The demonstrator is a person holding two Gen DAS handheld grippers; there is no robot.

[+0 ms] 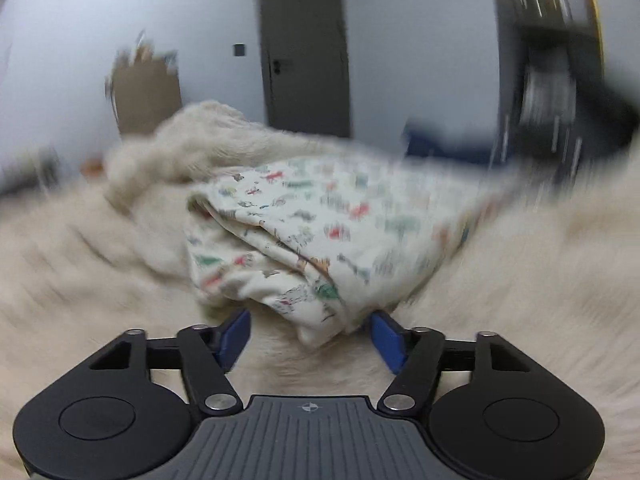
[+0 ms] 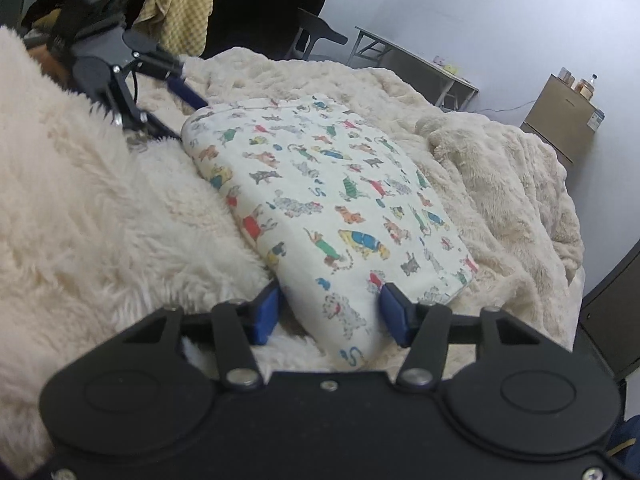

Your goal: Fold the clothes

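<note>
Cotton cloth [image 2: 320, 208] with little animals is already folded small on the fluffy blanket [image 2: 100, 220]; each gripper's (left [image 1: 310, 334], right [image 2: 330, 314]) jaws sit loose around a corner, maybe one fold left

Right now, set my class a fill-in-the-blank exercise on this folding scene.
1. The folded garment is printed with small, colourful ____.
2. It lies on a fluffy, cream ____.
3. The pads of the right gripper are coloured ____.
4. In the left wrist view, a grey ____ stands shut in the far wall.

Missing words: animals; blanket; blue; door
</note>
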